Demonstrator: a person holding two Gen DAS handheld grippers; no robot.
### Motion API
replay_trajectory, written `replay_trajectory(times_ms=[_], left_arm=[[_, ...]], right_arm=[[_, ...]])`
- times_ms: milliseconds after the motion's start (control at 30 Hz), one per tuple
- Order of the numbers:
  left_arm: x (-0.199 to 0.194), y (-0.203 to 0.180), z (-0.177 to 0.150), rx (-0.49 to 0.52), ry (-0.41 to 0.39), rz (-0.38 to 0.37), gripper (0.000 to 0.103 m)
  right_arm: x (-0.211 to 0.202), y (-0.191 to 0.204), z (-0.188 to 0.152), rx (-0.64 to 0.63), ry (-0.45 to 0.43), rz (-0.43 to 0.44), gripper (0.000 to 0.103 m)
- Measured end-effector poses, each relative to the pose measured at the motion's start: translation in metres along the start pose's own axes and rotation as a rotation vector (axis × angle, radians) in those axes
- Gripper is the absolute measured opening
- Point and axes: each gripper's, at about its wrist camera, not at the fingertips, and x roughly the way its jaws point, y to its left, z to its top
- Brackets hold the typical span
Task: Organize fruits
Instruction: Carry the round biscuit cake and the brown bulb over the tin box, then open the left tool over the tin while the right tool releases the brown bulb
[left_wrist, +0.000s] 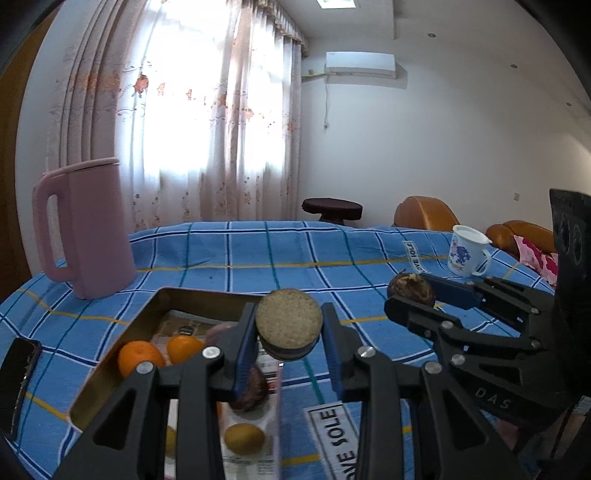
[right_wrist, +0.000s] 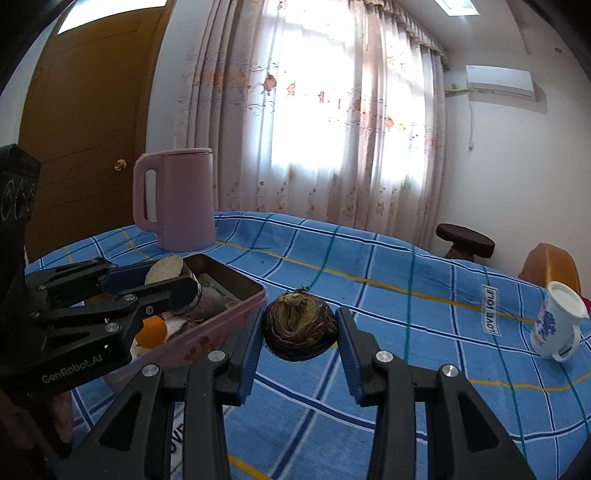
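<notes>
- Left gripper (left_wrist: 289, 328): fingers closed on a cut root (left_wrist: 289, 323), its pale flat face toward the camera, held above the tin (left_wrist: 122, 343).
- Tin: near the table's left edge, holding two oranges (left_wrist: 140, 357), a dark fruit (left_wrist: 251, 391) and a yellow-brown one (left_wrist: 245, 438) on printed paper.
- Right gripper (right_wrist: 300, 334): pads pressed on both sides of a brown bulb (right_wrist: 300, 326), just right of the tin, over the blue checked cloth (right_wrist: 388, 295).
- Phone (left_wrist: 18, 384): at the left edge, beside the tin.
- Pink jug (left_wrist: 86, 229): far left corner, upright.
- Mug (left_wrist: 466, 256): far right edge, apart from the rest.
</notes>
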Motion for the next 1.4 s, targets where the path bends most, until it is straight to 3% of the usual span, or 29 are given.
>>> replay_trajectory(times_ms=[533, 900, 1400], left_arm=[[-0.012, 0.047, 0.003, -0.044, 0.029, 0.084, 0.036], [-0.014, 0.087, 0.000, -0.094, 0.079, 0.148, 0.036], [-0.005, 0.101, -0.012, -0.108, 0.151, 0.169, 0.036]], right_arm=[[0.022, 0.045, 0.027, -0.032, 0.010, 0.131, 0.041], [0.056, 0.082, 0.030, -0.079, 0.103, 0.207, 0.041], [0.089, 0.109, 0.017, -0.147, 0.244, 0.220, 0.041]])
